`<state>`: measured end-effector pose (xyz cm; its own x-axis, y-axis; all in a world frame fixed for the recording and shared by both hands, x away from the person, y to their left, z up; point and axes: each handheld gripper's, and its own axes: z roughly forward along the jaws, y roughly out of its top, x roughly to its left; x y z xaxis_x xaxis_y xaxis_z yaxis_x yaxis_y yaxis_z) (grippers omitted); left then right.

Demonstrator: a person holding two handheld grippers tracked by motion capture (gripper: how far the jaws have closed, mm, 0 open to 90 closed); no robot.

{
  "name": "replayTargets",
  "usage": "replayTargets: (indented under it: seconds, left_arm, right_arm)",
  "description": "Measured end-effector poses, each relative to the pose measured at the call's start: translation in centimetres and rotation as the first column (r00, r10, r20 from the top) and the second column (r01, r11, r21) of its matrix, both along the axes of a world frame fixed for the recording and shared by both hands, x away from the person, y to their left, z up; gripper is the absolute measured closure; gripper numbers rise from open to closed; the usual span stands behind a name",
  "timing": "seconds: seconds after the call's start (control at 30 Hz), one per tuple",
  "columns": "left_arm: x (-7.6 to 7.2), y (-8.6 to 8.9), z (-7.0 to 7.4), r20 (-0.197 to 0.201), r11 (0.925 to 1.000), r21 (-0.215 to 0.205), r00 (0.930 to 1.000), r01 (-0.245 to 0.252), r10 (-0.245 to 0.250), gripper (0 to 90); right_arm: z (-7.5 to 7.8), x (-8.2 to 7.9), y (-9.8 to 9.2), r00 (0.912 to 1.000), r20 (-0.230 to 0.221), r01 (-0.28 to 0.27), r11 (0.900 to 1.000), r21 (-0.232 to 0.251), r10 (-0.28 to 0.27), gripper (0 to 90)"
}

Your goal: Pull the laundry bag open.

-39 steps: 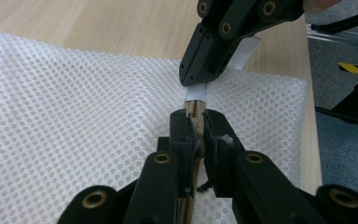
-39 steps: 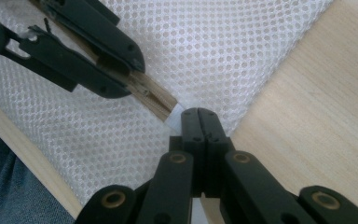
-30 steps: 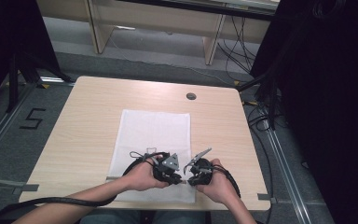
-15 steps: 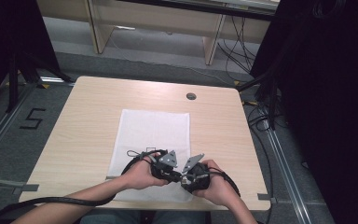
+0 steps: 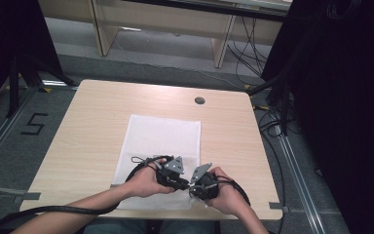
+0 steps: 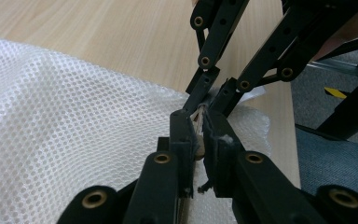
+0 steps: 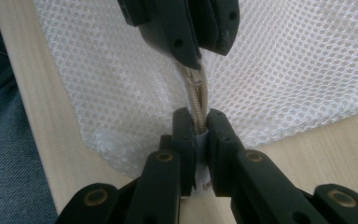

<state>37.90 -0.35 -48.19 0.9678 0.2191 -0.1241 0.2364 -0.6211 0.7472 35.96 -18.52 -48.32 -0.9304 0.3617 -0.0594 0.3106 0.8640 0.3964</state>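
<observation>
At the table's [image 5: 87, 122] near edge both grippers pinch the beige zipper [image 7: 196, 105] of the white mesh bag [image 5: 163, 139]. The right gripper [image 7: 198, 123], jaws just closing, clamps the zipper; the left gripper [image 6: 199, 135] grips it just beyond. The bag lies flat mid-table.

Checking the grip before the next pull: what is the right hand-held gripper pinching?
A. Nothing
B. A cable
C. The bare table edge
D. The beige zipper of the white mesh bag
D: in the right gripper view the right hand-held gripper is clamped on the beige zipper of the white mesh bag.
</observation>
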Motion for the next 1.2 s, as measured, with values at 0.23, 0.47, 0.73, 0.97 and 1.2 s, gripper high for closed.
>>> replayTargets:
  seconds: [0.23, 0.47, 0.73, 0.97, 1.2]
  left_arm:
    - [-0.1, 0.0, 0.0, 0.006, 1.0, 0.004, 1.0, 0.006, -0.006, 82.2]
    - [-0.1, 0.1, 0.0, -0.001, 1.0, 0.003, 1.0, 0.001, -0.001, 82.2]
    - [-0.2, 0.2, -0.1, 0.012, 0.9999, 0.005, 0.9998, 0.015, -0.015, 82.2]
    - [-0.1, 0.9, 0.2, 0.032, 0.9998, 0.019, 0.9994, 0.008, -0.009, 82.3]
    - [-0.2, 1.8, 0.2, 0.01, 1.0, 0.002, 0.9999, -0.004, 0.004, 82.3]
  right_arm:
    - [0.1, 0.3, -0.1, 0.999, -0.037, 0.023, 1.0, 0.008, -0.023, 84.5]
    - [0.0, 0.1, -0.1, 0.9985, -0.04, 0.037, 0.999, 0.016, -0.036, 84.5]
    - [0.0, 0.0, -0.1, 0.9995, -0.028, 0.015, 1.0, 0.008, -0.015, 84.8]
    - [0.0, 0.1, -0.3, 0.9996, -0.027, 0.012, 1.0, 0.005, -0.011, 85.2]
    - [0.0, 0.0, -0.2, 0.9998, -0.016, 0.012, 1.0, 0.0, -0.012, 85.1]
